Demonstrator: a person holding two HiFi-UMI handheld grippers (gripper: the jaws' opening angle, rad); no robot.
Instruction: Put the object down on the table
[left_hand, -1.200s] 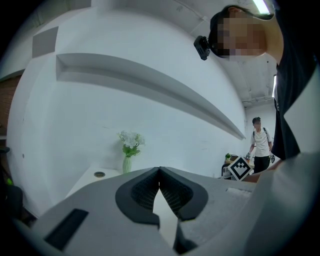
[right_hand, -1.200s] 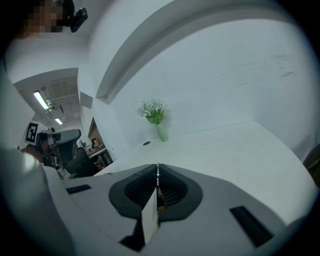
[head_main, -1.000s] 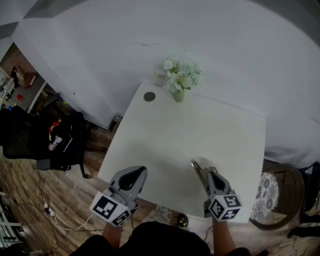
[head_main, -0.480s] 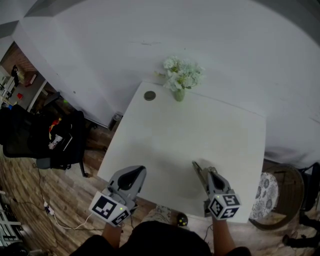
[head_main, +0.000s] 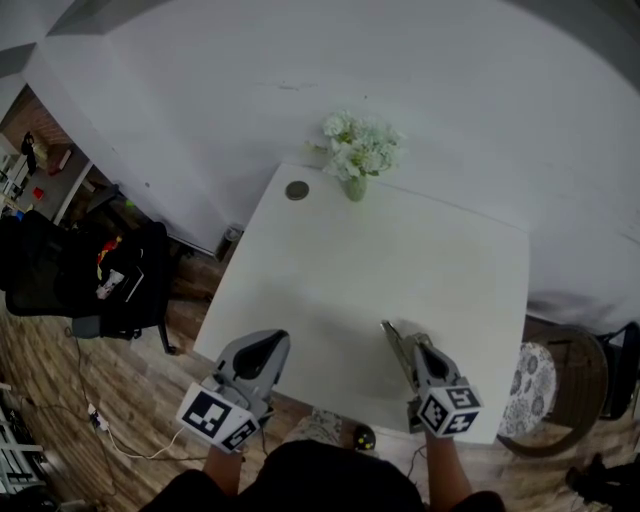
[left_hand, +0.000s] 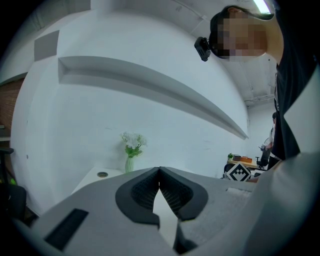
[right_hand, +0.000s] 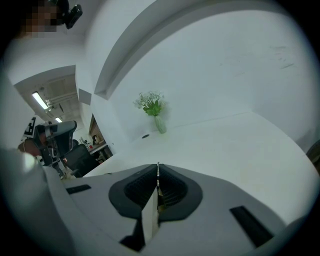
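The white table (head_main: 400, 250) fills the middle of the head view. My right gripper (head_main: 390, 330) hovers over its near right part, jaws shut on a thin flat pale object (right_hand: 150, 215), seen edge-on in the right gripper view (right_hand: 158, 167). In the head view the object is too thin to make out. My left gripper (head_main: 266, 347) is at the table's near left edge. Its jaws (left_hand: 159, 170) meet at the tips with nothing between them.
A glass vase of white flowers (head_main: 358, 150) stands at the table's far edge, with a round grey cable port (head_main: 296, 190) to its left. A black office chair (head_main: 110, 280) is on the wooden floor at the left, and a patterned stool (head_main: 535, 375) at the right.
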